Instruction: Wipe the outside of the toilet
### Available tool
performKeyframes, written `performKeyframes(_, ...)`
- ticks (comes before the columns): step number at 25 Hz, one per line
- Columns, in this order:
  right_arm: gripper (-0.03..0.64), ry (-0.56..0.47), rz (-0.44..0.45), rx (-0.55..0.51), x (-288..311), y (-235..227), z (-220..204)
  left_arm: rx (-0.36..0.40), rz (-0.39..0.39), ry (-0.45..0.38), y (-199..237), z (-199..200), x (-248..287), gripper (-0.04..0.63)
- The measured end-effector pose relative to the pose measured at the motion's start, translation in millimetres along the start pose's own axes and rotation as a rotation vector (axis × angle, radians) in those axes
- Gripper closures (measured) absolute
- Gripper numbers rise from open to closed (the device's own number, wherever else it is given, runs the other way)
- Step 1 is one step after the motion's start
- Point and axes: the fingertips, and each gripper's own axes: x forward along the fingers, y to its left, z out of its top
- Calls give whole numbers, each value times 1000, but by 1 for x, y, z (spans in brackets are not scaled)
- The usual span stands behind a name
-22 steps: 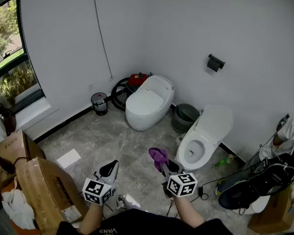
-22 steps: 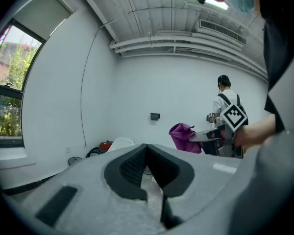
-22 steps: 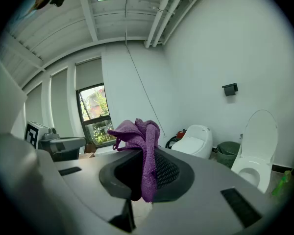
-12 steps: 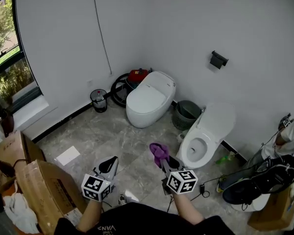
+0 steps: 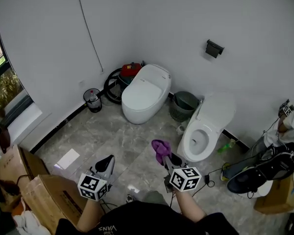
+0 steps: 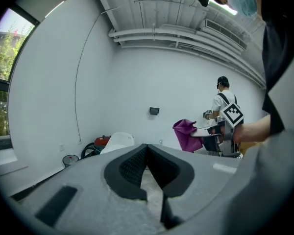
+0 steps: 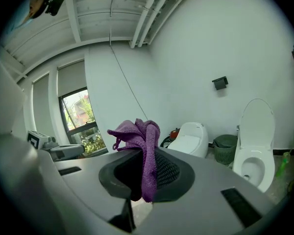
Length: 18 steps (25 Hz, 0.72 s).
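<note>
Two white toilets stand by the far wall: one with its lid down (image 5: 144, 94), one with its lid up (image 5: 203, 133) to its right. My right gripper (image 5: 167, 161) is shut on a purple cloth (image 5: 161, 151), held over the floor just left of the open toilet and apart from it. In the right gripper view the purple cloth (image 7: 139, 131) hangs bunched between the jaws, with the open toilet (image 7: 257, 151) ahead at right. My left gripper (image 5: 105, 164) hovers lower left, shut and holding nothing.
A green mesh basket (image 5: 184, 116) sits between the toilets. A small bin (image 5: 92, 100) and a red machine with a hose (image 5: 122, 77) stand at the back left. Cardboard boxes (image 5: 44, 199) are at lower left, bags (image 5: 264, 170) and a green bottle (image 5: 229, 146) at right.
The head view has swung a little right, so the toilets and window sit further left. Both grippers hold about the same place; the cloth stays gripped.
</note>
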Motion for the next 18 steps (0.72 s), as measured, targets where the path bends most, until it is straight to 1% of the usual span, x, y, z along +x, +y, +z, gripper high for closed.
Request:
performKeyframes(4, 575, 21, -42, -5, 12, -21, 8, -28, -14, 7, 9, 1, 23, 594)
performKeyframes(7, 575, 29, -52, -3, 27, -39, 15, -35, -3, 16, 17, 2, 43, 594)
performKeyframes(10, 575, 37, -43, -10, 49, -60, 25, -41, 26, 10, 29, 8, 67, 594)
performKeyframes(18, 575, 42, 17, -30, 112, -113, 63, -33, 85, -28, 51, 39, 145, 594)
